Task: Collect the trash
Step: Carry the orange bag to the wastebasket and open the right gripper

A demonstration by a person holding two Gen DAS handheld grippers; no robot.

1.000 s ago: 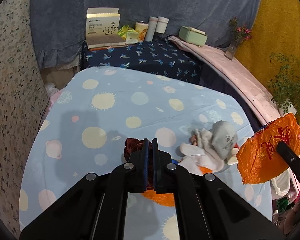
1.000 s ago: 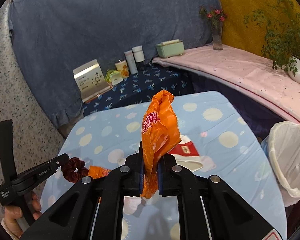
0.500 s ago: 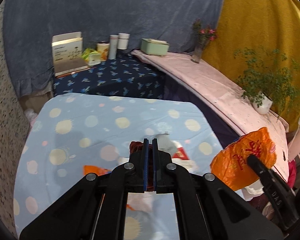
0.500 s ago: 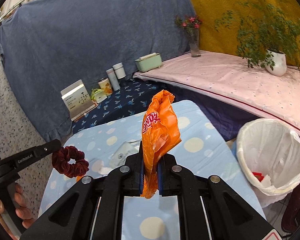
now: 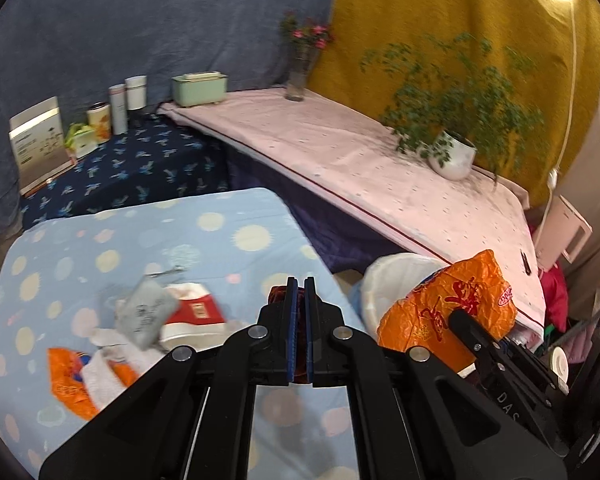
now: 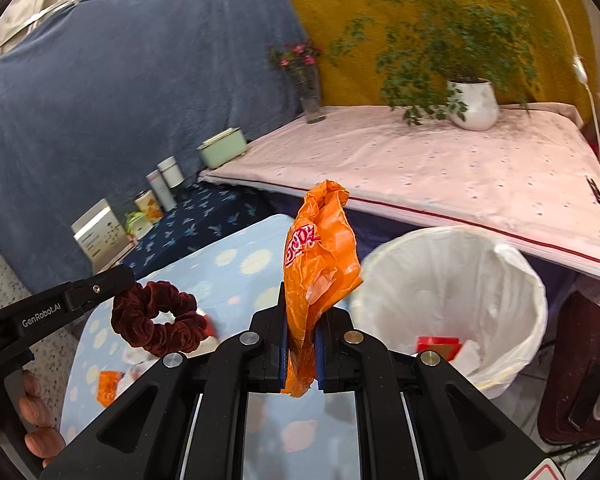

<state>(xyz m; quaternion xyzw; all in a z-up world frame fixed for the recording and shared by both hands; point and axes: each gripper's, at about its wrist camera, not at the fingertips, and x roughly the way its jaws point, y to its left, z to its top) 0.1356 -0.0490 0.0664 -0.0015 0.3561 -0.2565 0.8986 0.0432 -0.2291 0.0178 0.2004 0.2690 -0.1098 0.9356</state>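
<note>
Counter with a light blue spotted cloth, and the litter that lies on it

The counter (image 5: 228, 216) carries a small heap near its front left part: a grey crumpled wrapper (image 5: 146, 312) lies on white tissue (image 5: 104, 376), just beside a red and white carton (image 5: 192, 314), and an orange wrapper (image 5: 66, 380) lies at the left of the tissue. Behind it, a lower surface with a dark blue patterned cloth (image 5: 140, 172) carries a box (image 5: 40, 144), a tin (image 5: 99, 120) and two cylinders (image 5: 128, 98). On the floor beside the counter stands a white-lined bin (image 6: 452, 296).
</note>
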